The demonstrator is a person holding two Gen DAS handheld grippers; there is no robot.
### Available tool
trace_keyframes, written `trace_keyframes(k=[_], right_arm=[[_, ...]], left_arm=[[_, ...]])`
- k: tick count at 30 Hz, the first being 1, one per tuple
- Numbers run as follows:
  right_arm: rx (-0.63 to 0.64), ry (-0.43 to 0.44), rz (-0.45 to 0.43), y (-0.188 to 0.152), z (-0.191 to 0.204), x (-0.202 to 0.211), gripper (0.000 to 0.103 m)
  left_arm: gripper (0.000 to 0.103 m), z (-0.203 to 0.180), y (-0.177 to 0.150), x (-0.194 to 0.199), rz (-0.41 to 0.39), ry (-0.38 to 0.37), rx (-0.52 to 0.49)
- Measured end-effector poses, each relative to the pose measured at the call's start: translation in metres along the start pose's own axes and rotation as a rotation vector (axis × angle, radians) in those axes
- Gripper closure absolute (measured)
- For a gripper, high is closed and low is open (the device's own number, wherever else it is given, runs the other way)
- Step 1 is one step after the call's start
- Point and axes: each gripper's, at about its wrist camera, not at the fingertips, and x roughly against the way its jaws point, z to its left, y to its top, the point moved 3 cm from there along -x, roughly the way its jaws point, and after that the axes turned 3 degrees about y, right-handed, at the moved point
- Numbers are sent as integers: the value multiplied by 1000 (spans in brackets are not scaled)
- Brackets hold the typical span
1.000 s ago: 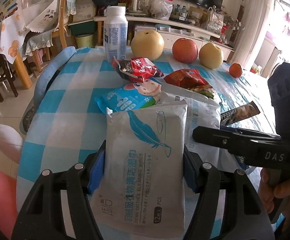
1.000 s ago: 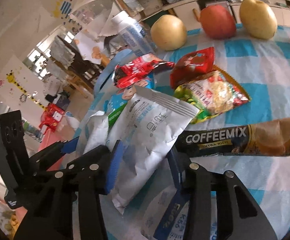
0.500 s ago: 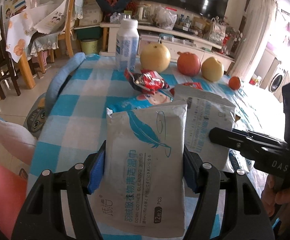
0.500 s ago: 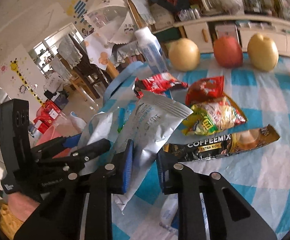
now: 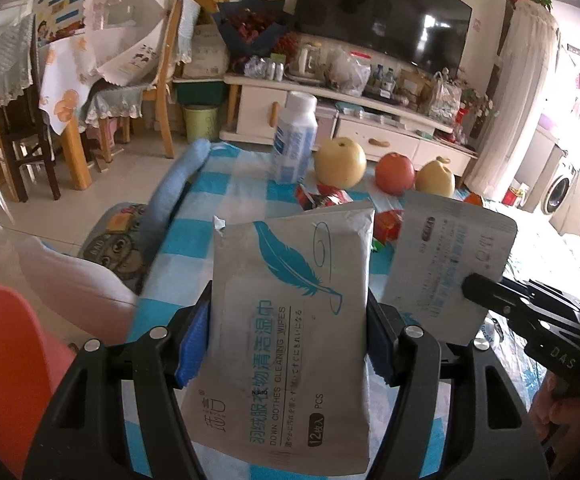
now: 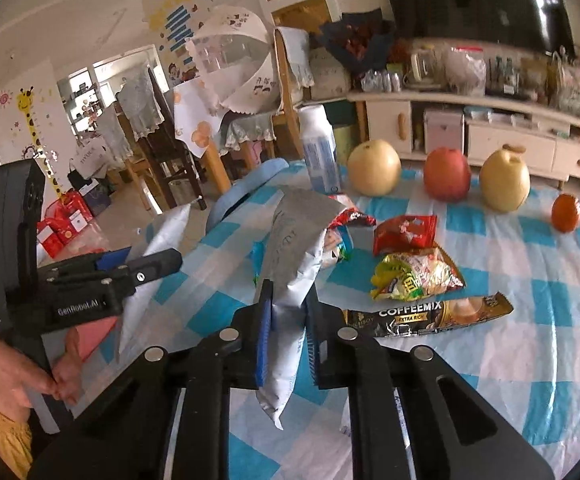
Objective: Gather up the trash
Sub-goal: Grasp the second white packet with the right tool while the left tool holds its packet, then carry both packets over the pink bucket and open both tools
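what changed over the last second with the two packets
Both grippers rose off the table: the left gripper lifted the wipes pack, and the right gripper closed on the white pouch and raised it. The fruit, bottle and other wrappers stayed put.

Ahead of my fingers [image 6: 264, 320]: crinkled snack wrappers [image 6: 414, 272] and a dark coffee-mix sachet [image 6: 426, 316] crowd mid-counter; bare blue-and-white checked counter [image 6: 530, 360] lies open rightward; fruit row [image 6: 446, 180] blocks the far edge.

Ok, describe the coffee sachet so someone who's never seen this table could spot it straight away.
On the blue-checked table, look in front of the row of fruit, just past the yellow snack bag. The coffee sachet lies flat there: the only long, thin, dark stick, with COFFEEMIX in white letters.
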Motion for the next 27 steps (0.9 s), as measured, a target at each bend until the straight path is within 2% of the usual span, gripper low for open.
trace_keyframes(k=[14, 23, 27], right_arm=[[26, -12, -80, 13, 41, 26, 87], [62, 52, -101, 29, 93, 26, 87], [101, 98, -97, 35, 128, 18, 87]], left_arm=[[36, 42, 9, 36, -68, 67, 33], [36, 89, 10, 65, -110, 130, 108], [36, 120, 9, 79, -129, 169, 168]])
